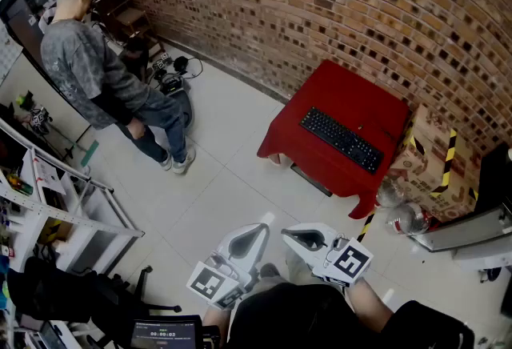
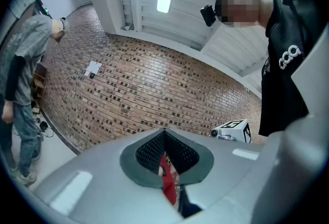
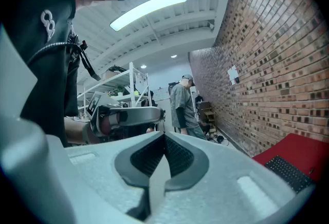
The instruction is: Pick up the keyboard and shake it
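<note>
While the keyboard (image 1: 342,139) lies well ahead, both hand-held grippers (image 1: 260,229) (image 1: 290,234) are closed, empty.

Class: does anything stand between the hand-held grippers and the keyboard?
Nothing visible. Only bare floor lies between the left hand-held gripper, the right hand-held gripper and the red table bearing the keyboard; bottles lie beside it.

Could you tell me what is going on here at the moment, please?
A person holds two grey two-jaw grippers close to the body. The left gripper and the right gripper are both shut and empty. The flat black keyboard lies untouched on the red-covered table beside the brick wall, well ahead of the grippers, so the pick-up has not begun. A second person in a grey shirt stands off to the left.
</note>
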